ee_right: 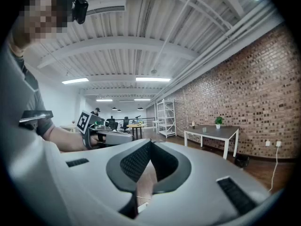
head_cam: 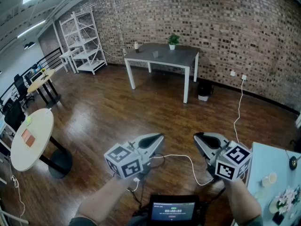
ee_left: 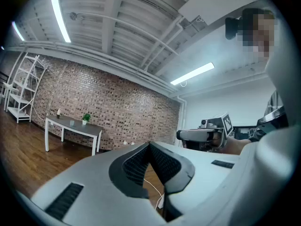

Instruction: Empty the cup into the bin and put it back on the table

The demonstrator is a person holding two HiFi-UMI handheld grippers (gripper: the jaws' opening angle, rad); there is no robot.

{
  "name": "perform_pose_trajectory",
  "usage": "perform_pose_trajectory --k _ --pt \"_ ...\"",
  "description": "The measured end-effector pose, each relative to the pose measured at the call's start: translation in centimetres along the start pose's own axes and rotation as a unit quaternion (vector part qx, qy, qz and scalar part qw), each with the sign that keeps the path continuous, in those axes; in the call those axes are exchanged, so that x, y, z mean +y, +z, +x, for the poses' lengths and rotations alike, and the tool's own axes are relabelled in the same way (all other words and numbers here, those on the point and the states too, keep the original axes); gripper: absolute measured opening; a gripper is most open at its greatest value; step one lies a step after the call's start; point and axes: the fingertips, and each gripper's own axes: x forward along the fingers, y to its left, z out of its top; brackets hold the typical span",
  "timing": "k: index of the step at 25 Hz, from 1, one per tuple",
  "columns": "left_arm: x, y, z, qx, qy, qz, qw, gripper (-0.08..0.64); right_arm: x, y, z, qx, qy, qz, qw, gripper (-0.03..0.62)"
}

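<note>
A small grey cup (head_cam: 155, 54) stands on the far grey table (head_cam: 183, 58), between a bottle (head_cam: 136, 45) and a potted plant (head_cam: 173, 41). A dark bin (head_cam: 203, 91) sits on the floor by the table's right legs. Both grippers hang over the wooden floor, far from the table and side by side. My left gripper (head_cam: 161, 136) is shut and holds nothing; its jaws meet at the tip (ee_left: 149, 144). My right gripper (head_cam: 196, 136) is also shut and holds nothing (ee_right: 150, 141). The right gripper view also shows the cup (ee_right: 204, 128) and bin (ee_right: 242, 160) in the distance.
A round white table (head_cam: 30, 138) stands at the left. A pale blue table (head_cam: 270, 161) at the right carries a light cup (head_cam: 272, 178) and flowers. White shelving (head_cam: 87, 41) lines the brick wall. A white cable (head_cam: 188, 159) lies on the floor, and a small screen (head_cam: 173, 211) is below.
</note>
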Motion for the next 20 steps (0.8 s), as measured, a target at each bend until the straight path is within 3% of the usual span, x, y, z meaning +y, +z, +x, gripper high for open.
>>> perform_pose_trajectory --k 20 --pt "15.3 3.8 2.3 -0.003 -0.003 0.035 0.9994 0.000 -6.0 1.6 13.9 0.009 -0.027 0.005 1.000 0.005"
